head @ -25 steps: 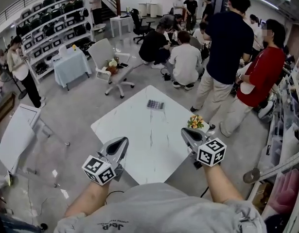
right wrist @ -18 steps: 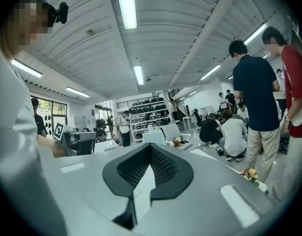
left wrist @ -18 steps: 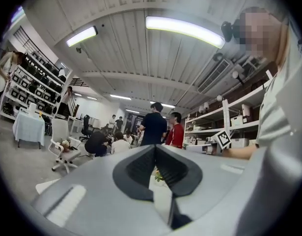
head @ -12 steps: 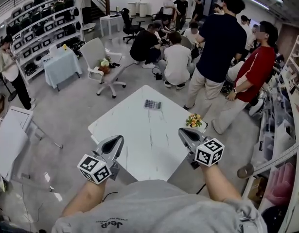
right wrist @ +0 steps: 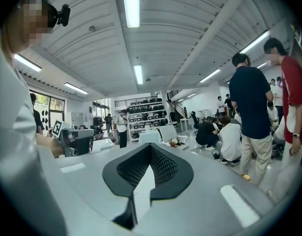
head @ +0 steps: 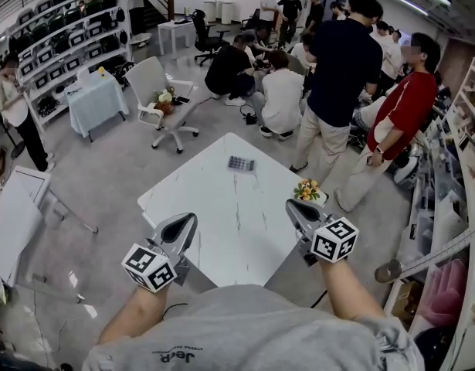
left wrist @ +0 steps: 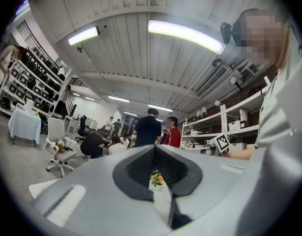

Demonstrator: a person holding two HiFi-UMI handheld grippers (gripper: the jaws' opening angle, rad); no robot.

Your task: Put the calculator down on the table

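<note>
A big open workshop with a grey floor; a white marble-look table (head: pixel 222 215) stands in the middle. The calculator (head: pixel 241 164) lies flat near the table's far edge, well apart from both claws. A small bunch of yellow and orange flowers (head: pixel 308 191) sits at the right edge, just beyond the right gripper (head: pixel 292 204); whether it stands in a pot I cannot tell.

The left gripper (head: pixel 191 218) hangs over the near left edge. In each gripper's own view the jaws are pressed together at the tips, pinching nothing.

Past the table stand a person in a dark shirt (head: pixel 341 60) and one in red (head: pixel 407 110); others crouch on the floor behind. A white office chair (head: pixel 160 87) has small things on its seat. Wall shelves (head: pixel 59 33) hold rows of dark cases.
</note>
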